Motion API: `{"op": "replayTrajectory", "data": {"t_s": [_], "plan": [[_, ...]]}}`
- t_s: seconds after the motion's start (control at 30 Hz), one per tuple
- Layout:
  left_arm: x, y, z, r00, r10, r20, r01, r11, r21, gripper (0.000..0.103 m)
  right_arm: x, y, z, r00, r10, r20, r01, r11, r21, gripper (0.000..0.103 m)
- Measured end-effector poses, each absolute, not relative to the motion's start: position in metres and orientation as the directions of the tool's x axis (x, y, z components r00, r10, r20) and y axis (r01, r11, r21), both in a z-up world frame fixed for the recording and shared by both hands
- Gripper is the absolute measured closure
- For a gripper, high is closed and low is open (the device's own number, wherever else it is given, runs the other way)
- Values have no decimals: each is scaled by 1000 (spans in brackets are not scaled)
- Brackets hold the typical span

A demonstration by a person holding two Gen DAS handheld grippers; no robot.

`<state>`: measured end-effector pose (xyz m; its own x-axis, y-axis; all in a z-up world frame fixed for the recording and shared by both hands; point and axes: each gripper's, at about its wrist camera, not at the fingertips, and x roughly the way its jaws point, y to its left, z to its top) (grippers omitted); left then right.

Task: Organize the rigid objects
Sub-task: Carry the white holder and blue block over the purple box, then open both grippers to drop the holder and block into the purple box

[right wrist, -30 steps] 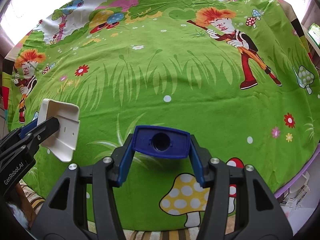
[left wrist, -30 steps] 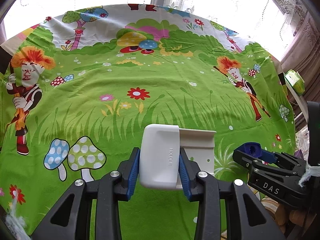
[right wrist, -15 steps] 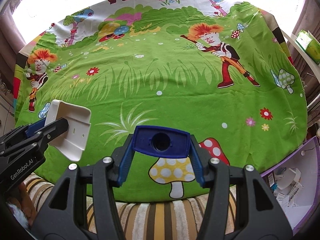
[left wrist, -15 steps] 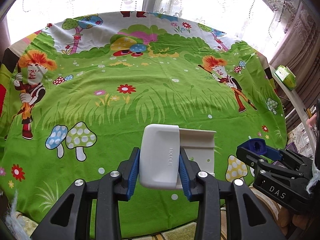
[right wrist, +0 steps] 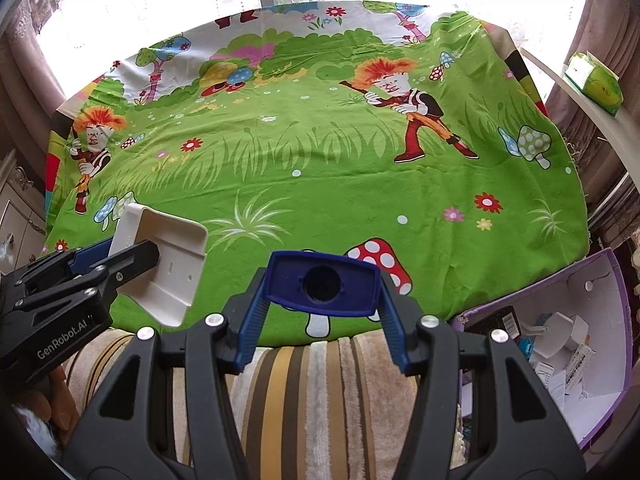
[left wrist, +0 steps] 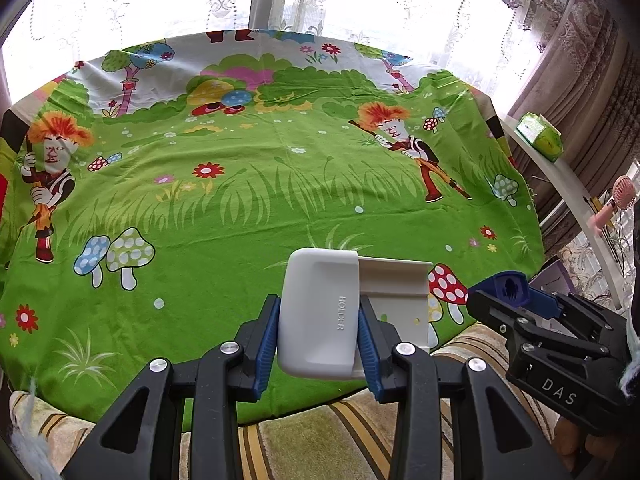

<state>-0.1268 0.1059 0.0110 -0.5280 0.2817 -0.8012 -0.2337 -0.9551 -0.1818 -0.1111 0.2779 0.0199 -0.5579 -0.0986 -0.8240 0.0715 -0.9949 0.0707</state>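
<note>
My left gripper (left wrist: 318, 316) is shut on a white plastic holder (left wrist: 320, 312) with the word HOLDER on its front and a flat back plate (left wrist: 396, 288) behind. In the right wrist view the same white holder (right wrist: 168, 256) hangs at the lower left, clamped by the left gripper (right wrist: 132, 252). My right gripper (right wrist: 323, 286) is shut on a dark blue rectangular piece (right wrist: 323, 285) with a round hole in its middle. That blue piece (left wrist: 506, 286) also shows at the right of the left wrist view. Both are held above the near edge of the table.
A green cartoon-print cloth (right wrist: 320, 152) covers the table. A striped rug (right wrist: 320, 392) lies below its near edge. A purple-edged box (right wrist: 560, 344) with several small items stands at the lower right. A green tissue pack (right wrist: 596, 82) sits on a white ledge (left wrist: 568, 176) at the right.
Both grippers have drawn back and up from the table with their objects still held. The cloth's near edge, the striped rug and the purple box have come into view.
</note>
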Motion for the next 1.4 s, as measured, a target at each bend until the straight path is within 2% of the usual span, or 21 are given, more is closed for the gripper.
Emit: {"op": "replayTrajectory", "data": {"t_s": [0.33,0.6,1.03,1.4], "plan": [[-100,147,21,-507,323,-800,-317,-932,-176,65,-67,329,27,-575,-86,-813,26,-996,88,47],[-79,193,27,-464,371,-804,-403,-897,-182,65,-34,387,38,-604,-20,-796,-69,-995,77,47],[-39,275,22,-317,469,-824,-538,-805,-251,65,15,486,33,-588,113,-801,-258,-965,54,47],[-12,326,11,-205,489,-848,-604,-745,-284,65,43,527,25,-564,183,-805,-343,-939,27,47]]}}
